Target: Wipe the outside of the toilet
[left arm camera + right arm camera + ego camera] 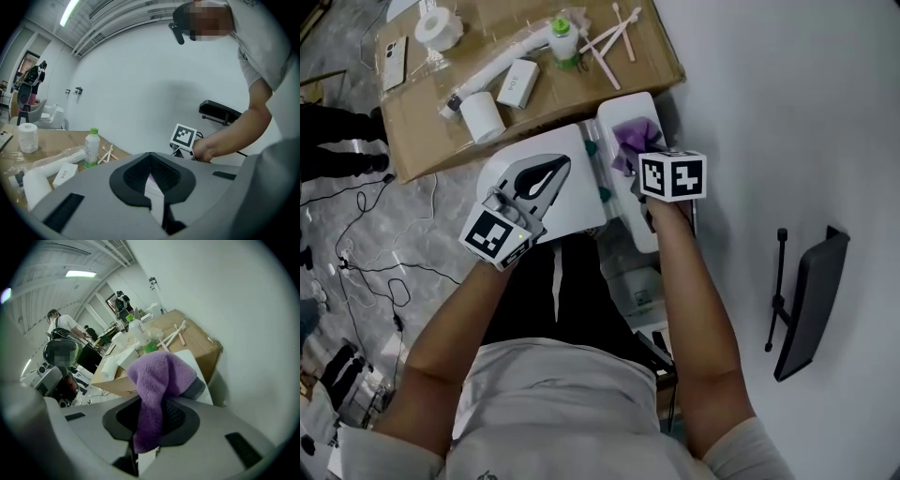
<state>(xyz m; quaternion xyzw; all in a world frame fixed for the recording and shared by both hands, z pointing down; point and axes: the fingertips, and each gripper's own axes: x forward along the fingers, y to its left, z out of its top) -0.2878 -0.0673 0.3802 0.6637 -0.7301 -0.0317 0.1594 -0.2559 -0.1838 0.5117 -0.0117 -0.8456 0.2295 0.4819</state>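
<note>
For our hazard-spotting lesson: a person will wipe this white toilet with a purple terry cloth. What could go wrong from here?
1. The right gripper pinches only a fold of the purple terry cloth; the rest hangs loose, so rubbing may pull it free.
2. A green-capped plastic bottle and thin sticks sit on the brown cardboard box just behind the white toilet; a wide sweep might knock them off.

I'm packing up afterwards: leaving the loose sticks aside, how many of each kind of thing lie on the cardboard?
White paper rolls: 2
Green-capped bottle: 1
Small white box: 1
Phone: 1
Bagged white tube: 1
Total: 6
</note>
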